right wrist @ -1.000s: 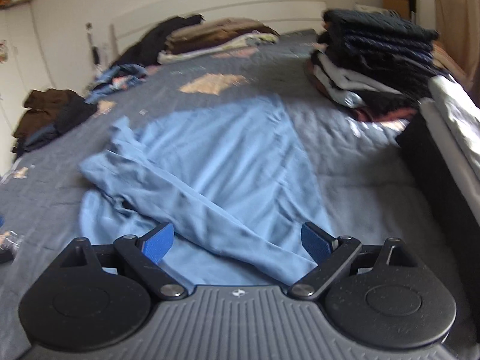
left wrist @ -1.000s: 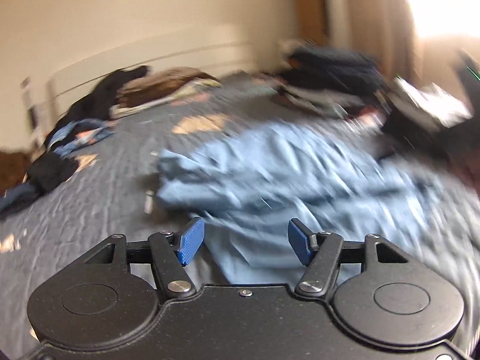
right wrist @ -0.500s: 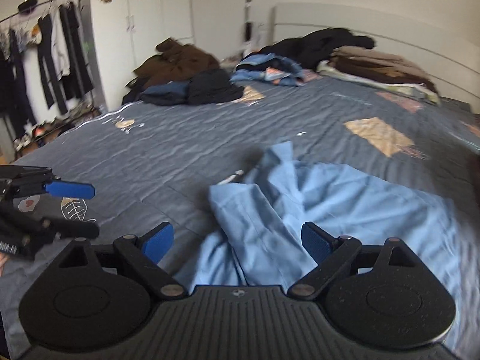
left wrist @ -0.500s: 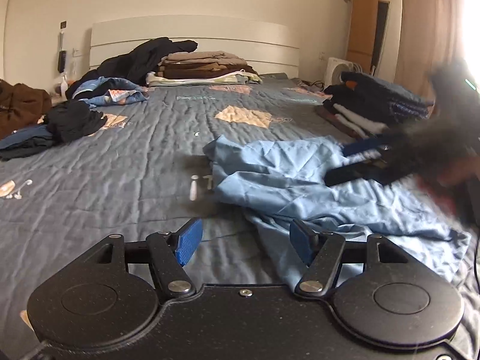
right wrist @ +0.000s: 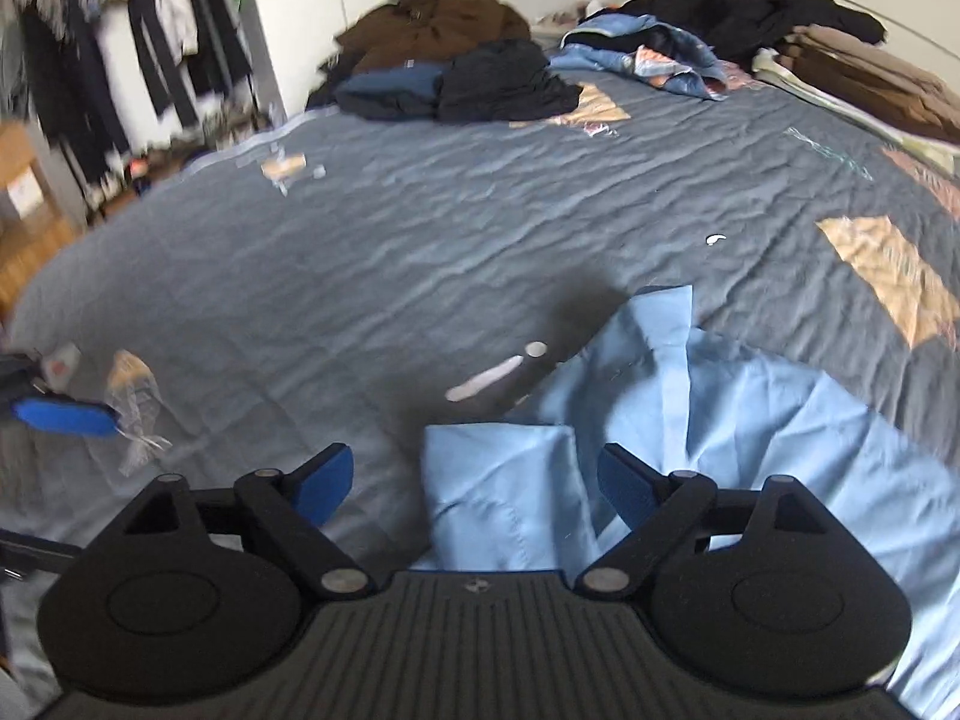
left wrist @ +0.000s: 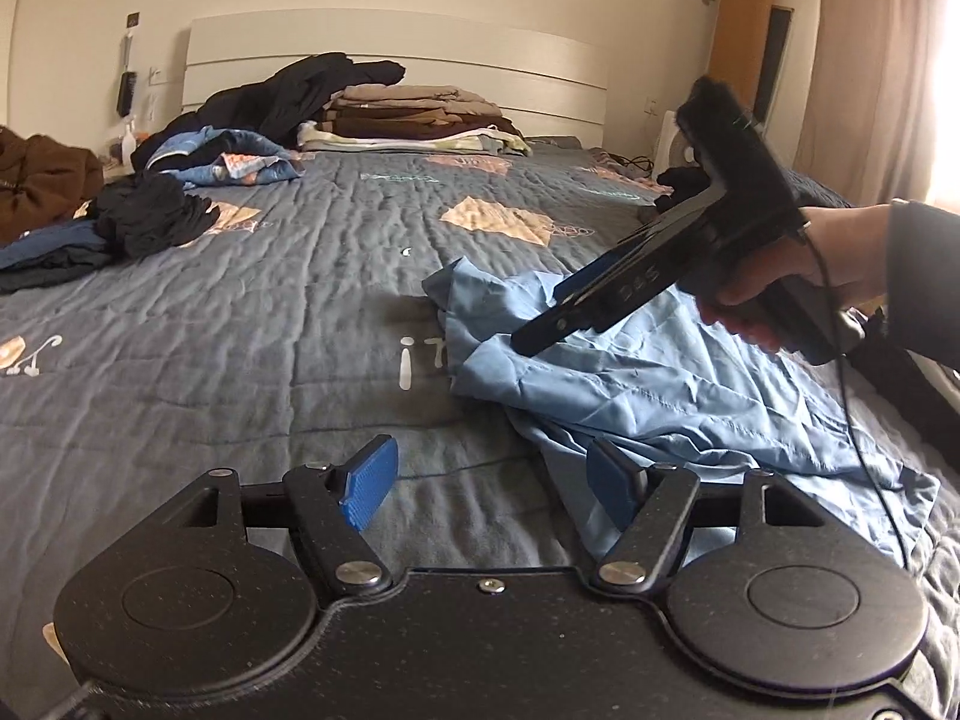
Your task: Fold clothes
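A light blue shirt [left wrist: 648, 378] lies crumpled on the grey quilted bed [left wrist: 240, 324]. My left gripper [left wrist: 489, 480] is open just above the quilt at the shirt's near left edge, with nothing between its fingers. In the left wrist view a hand holds my right gripper [left wrist: 540, 324] low over the shirt's left side. In the right wrist view that gripper [right wrist: 474, 486] stands open, with a folded cuff or sleeve end of the shirt [right wrist: 510, 498] lying between its blue pads but not clamped.
Folded brown clothes [left wrist: 414, 117] and dark garments [left wrist: 300, 90] sit by the white headboard. Black and blue clothes [left wrist: 144, 219] lie at the bed's left side. A clothes rack [right wrist: 120, 60] stands beyond the bed's edge. A cable [left wrist: 852, 420] trails over the shirt.
Both grippers have swung left and lower toward the shirt's left edge. The right gripper has come down over the sleeve end. Both stay open.
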Motion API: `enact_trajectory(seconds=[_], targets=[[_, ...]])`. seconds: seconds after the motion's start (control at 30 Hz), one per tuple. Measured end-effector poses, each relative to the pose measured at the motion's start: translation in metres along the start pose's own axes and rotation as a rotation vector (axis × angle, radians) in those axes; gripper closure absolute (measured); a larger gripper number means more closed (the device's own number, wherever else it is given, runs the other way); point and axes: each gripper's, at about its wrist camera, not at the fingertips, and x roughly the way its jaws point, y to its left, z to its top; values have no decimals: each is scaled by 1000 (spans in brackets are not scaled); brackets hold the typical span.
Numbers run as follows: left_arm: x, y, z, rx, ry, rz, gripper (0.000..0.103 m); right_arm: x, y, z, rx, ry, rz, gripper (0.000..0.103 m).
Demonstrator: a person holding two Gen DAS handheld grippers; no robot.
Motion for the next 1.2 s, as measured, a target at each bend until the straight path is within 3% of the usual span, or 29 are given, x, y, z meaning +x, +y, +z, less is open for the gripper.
enact_trajectory(seconds=[0.17,0.43,0.47,0.53,0.57,0.73,0.93,1.2], targets=[[2,4,-2,10,10,2,34,25,-10,12,-28,70,-4,39],[1,10,-1,-13,13,5,34,55,-27,10,-1,172,-8,39],[1,10,-1,-13,13,3,34,56,-27,9,1,175,0,44],[2,8,-1,-8,17,4,34,57,-23,7,-26,162,6,75],[2,8,-1,-6,19,5,34,57,-21,6,-44,158,-20,98],[3,7,-1,-10,25,8,34,43,-22,6,-16,99,-43,101],[6,6,-3,-17,33,10,34,-4,-39,12,34,-16,-117,101],[15,0,-10,6,64,16,34,-94,-114,23,163,-200,-375,102]])
